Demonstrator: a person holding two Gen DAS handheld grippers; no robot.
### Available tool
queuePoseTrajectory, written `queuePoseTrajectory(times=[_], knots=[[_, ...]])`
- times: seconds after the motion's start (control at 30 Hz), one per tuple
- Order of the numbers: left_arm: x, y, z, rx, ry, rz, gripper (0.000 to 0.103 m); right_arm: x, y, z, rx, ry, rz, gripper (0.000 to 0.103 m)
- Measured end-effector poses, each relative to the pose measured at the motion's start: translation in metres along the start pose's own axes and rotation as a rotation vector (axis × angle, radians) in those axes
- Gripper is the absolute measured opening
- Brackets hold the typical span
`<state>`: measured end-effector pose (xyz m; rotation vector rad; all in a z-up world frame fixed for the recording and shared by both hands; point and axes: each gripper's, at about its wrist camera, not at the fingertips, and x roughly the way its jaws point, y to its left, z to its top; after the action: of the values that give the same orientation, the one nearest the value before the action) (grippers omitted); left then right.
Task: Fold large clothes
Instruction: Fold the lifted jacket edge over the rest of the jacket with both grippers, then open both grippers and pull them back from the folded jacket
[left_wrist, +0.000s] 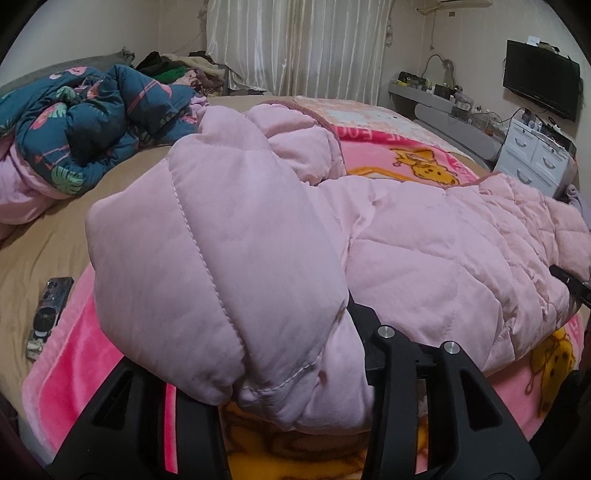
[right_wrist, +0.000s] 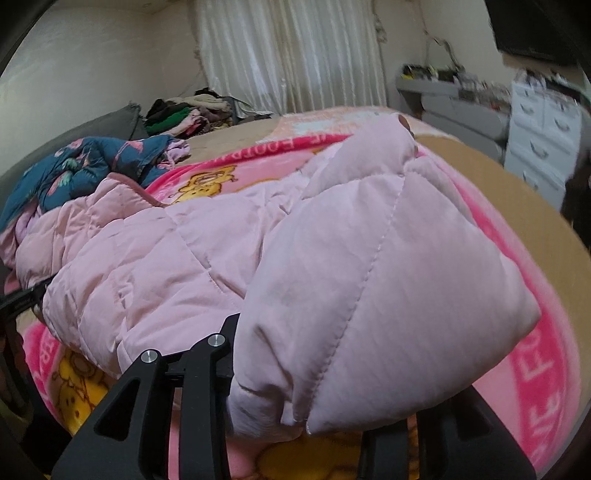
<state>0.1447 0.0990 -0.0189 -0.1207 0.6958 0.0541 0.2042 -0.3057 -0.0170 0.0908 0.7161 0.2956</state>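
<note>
Pink jacket (left_wrist: 229, 258) sleeve bunched between left gripper (left_wrist: 295, 369) jaws, covering fingertips

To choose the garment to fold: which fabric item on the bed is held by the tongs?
The pale pink quilted puffer jacket; the navy flamingo-print duvet lies untouched.

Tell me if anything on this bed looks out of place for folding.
A phone lies loose on the tan sheet, at the edge of the pink cartoon blanket, near the pink quilted jacket; a fold could cover it. A crumpled flamingo-print duvet is bunched at the far side.
</note>
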Motion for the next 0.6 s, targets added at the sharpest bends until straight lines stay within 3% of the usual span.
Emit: queuePoseTrajectory(times=[0.2,0.4,0.6], knots=[[0.004,0.004,-0.006,-0.029,0.008,-0.011,0.038,0.018,-0.023,-0.005,0.188,0.084,0.029,0.048],[0.001,0.012,-0.010,-0.061,0.021,-0.029,0.046,0.013,-0.019,0.001,0.220,0.129,-0.015,0.067],[-0.014,0.022,-0.012,-0.080,0.046,-0.063,0.055,-0.012,-0.020,-0.007,0.216,0.128,-0.036,0.068]])
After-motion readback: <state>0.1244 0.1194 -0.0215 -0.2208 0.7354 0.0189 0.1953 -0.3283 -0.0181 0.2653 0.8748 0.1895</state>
